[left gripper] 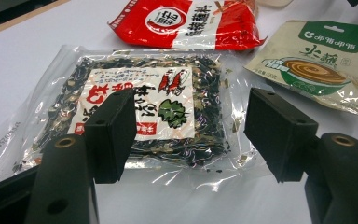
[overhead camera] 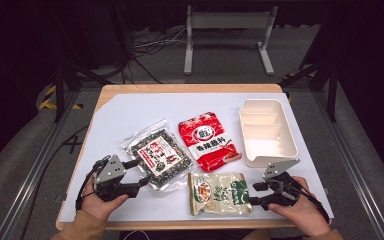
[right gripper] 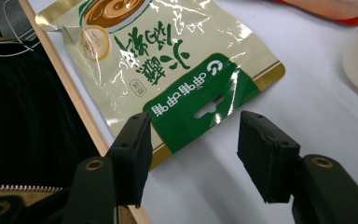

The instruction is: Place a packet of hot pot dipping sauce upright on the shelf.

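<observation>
Seaweed pack [overhead camera: 158, 156] left — noodle pouch [overhead camera: 219, 193] right, nearer.

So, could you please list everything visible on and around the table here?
Clear plastic packet of dark dried greens: one, left of centre.
Red foil seasoning packet: one, centre.
Beige and green sauce pouch: one, near front edge.
Cream plastic divided tray: one, empty, right.
White-topped wooden table: one.
Grey metal stand: one, floor behind.
Left tool: black, open, beside greens packet.
Right tool: black, open, at pouch's green end.
</observation>
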### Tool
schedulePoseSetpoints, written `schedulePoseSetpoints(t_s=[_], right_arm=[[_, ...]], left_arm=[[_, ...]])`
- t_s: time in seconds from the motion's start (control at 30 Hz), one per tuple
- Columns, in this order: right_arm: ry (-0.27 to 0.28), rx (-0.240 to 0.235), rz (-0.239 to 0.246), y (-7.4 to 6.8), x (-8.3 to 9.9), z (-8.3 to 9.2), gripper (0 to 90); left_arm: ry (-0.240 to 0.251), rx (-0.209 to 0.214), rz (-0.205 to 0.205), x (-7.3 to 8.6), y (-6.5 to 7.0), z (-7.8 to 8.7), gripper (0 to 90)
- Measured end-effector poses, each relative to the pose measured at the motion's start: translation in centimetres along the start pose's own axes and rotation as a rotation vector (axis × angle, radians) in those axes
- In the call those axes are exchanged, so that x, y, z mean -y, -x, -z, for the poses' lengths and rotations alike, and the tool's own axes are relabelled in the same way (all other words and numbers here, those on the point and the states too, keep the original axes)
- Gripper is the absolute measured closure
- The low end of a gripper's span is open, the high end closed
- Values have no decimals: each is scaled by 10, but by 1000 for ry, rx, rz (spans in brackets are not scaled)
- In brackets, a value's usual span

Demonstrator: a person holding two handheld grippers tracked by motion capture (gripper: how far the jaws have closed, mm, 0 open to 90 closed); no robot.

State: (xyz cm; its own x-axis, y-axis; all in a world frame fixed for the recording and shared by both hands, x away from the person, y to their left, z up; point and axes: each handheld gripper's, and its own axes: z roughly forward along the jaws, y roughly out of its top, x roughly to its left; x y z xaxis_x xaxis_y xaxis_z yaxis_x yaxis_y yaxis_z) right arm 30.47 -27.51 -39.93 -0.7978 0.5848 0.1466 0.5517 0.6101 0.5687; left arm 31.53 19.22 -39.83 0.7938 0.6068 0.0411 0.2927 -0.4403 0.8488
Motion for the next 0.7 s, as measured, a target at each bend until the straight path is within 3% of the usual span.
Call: schedulePoseSetpoints(t_s=[0.7], right_arm=[[-75, -45, -9, 0, 2, -16, 433]], left_arm=[[9, -7, -7, 0, 1, 1, 342]])
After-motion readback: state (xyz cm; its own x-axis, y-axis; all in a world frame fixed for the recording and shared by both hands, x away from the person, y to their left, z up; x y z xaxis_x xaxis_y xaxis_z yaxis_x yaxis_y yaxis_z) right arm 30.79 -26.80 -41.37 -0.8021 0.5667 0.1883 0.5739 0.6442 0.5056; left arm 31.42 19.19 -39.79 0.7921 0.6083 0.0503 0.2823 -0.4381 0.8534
